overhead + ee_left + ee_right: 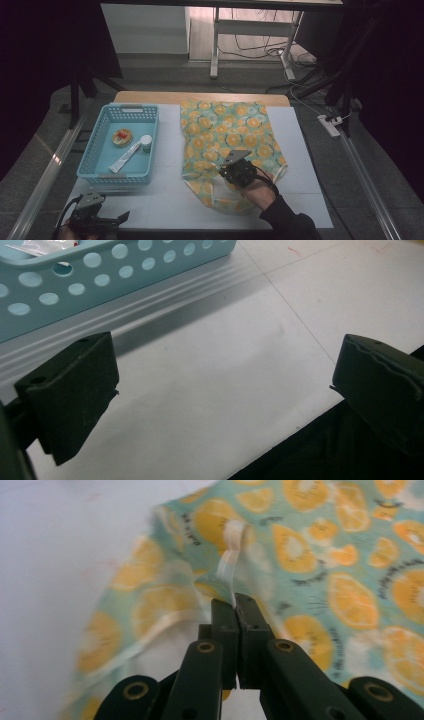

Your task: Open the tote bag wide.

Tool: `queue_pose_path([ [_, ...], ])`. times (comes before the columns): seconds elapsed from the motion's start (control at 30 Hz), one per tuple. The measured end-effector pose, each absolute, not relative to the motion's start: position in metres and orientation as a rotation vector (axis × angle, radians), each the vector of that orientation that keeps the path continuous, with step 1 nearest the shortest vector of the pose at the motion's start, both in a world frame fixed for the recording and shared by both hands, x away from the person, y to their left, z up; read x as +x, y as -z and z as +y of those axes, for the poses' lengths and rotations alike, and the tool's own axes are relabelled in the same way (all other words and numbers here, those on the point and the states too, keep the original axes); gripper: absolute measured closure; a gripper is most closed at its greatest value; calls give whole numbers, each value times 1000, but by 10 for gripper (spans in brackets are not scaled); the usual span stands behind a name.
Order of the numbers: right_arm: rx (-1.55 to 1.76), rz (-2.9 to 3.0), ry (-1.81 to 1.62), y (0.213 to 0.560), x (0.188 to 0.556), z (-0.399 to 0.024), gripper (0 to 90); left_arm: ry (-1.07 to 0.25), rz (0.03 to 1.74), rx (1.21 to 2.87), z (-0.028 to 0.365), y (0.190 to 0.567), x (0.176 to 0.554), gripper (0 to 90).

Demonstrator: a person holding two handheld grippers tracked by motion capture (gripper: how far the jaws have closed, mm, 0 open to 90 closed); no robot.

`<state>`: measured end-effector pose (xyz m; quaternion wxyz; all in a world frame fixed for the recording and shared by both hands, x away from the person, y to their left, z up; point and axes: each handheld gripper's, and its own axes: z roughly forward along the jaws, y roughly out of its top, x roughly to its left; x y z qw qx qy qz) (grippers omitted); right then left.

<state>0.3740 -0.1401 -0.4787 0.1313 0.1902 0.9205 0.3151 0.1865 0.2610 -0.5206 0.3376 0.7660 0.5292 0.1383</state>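
Garment: a teal cloth printed with orange slices (225, 135) lies spread on the white table cover (165, 200), right of centre, its far edge near the wooden table edge (200, 96) and its near end narrowing toward the person.
Trim: a pale edging strip (230, 570) runs along the cloth's border and rises in a small fold where it is pinched.
Right gripper: the right gripper (235, 602) has its jaws pressed together on that pale strip, with cloth bunched around the tips; in the high view it (239, 172) sits over the near part of the cloth, the hand and dark sleeve (285, 215) behind it.
Left gripper: the left gripper (225, 385) has its jaws spread wide with nothing between them, above bare white cover near the front-left corner; in the high view it (95, 215) is well apart from the cloth.
Basket: a light blue perforated basket (92, 155) stands on the left of the table, beside the cloth but not touching it; its wall (100, 275) is close ahead of the left gripper.
Basket contents: a white tube (125, 156), a small white cap or pot (146, 141) at the tube's far end, and a round yellow tin with a red label (122, 137).
Obstructions: the right gripper and hand cover part of the cloth's near section.
Surroundings: a metal rail (45, 175) runs along the left, a power strip (330, 125) lies on the floor at right, cables (260, 50) trail beyond the table.
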Motion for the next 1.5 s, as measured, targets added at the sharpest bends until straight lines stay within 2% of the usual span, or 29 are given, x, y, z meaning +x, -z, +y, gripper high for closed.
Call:
queue_pose_path([
  [0.27, 558, 2663, -852, 494, 397, -136, 870, -355, 1379, 1993, 261, 521, 187, 0],
  [0.37, 560, 2676, -846, 500, 403, -134, 841, -354, 1380, 1991, 262, 521, 187, 0],
  [0.53, 555, 2698, -841, 509, 408, -132, 692, -353, 1380, 1990, 262, 521, 187, 0],
  [0.57, 544, 2703, -842, 512, 409, -130, 602, -353, 1380, 1989, 262, 521, 187, 0],
  [0.6, 544, 2703, -842, 512, 409, -130, 602, -354, 1381, 1989, 262, 521, 187, 0],
  [0.63, 538, 2705, -842, 513, 409, -129, 553, -353, 1380, 1990, 262, 521, 187, 0],
  [0.67, 528, 2706, -834, 515, 410, -128, 464, -353, 1380, 1990, 262, 521, 187, 0],
  [0.7, 528, 2706, -834, 515, 410, -128, 464, -354, 1380, 1989, 262, 521, 187, 0],
  [0.87, 534, 2693, -848, 519, 418, -124, 306, -353, 1381, 1990, 262, 521, 187, 0],
  [0.97, 549, 2695, -852, 521, 423, -123, 274, -352, 1382, 1989, 262, 521, 187, 0],
  [1.03, 562, 2702, -868, 521, 427, -123, 314, -353, 1381, 1989, 262, 521, 187, 0],
  [1.17, 575, 2759, -912, 521, 433, -124, 562, -353, 1382, 1990, 262, 521, 187, 0],
  [1.37, 588, 2759, -913, 519, 436, -126, 818, -354, 1382, 1990, 262, 521, 187, 0],
  [1.5, 597, 2756, -915, 518, 439, -129, 880, -354, 1382, 1991, 262, 521, 187, 0],
])
